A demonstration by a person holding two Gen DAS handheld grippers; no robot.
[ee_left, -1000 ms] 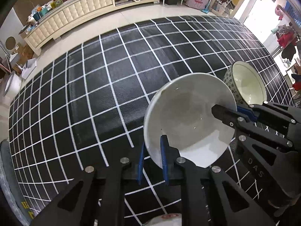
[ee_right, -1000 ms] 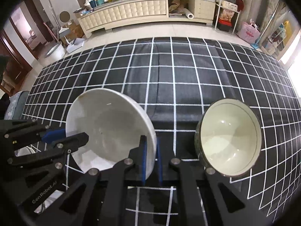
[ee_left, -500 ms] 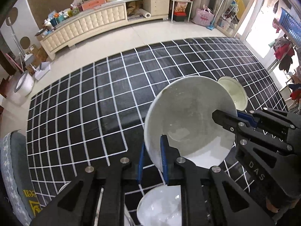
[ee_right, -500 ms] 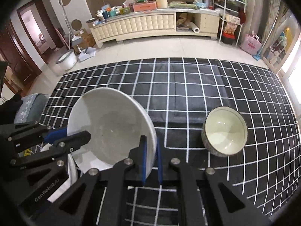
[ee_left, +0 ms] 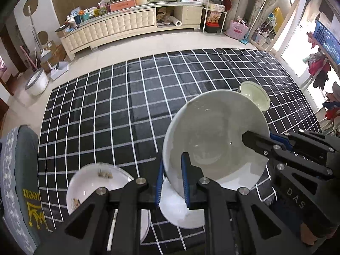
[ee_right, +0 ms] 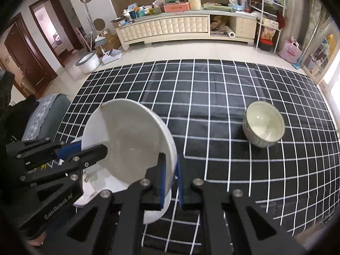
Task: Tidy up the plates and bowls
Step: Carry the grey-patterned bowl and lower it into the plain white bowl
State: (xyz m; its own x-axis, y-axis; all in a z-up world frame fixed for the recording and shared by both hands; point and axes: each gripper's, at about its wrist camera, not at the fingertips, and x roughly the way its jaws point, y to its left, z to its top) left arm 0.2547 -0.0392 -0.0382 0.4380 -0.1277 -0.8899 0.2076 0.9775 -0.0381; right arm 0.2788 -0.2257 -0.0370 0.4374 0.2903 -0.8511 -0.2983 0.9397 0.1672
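Note:
A large white bowl hangs tilted above the black checked tablecloth. My left gripper is shut on its near-left rim. My right gripper is shut on the opposite rim, and its fingers also show in the left wrist view. In the right wrist view the white bowl fills the lower left, with the left gripper's fingers pinching its far edge. Under the bowl lie a white plate and a white dish with small printed marks. A patterned bowl stands alone on the cloth to the right.
A grey cushioned seat borders the table's left edge. Beyond the table's far edge are tiled floor, a white tub and a long cream sideboard loaded with clutter. Shelving stands at the right.
Both grippers have risen with the white bowl held between them. The table has dropped away, the patterned bowl looks smaller, and the white plate and dish below have come into view.

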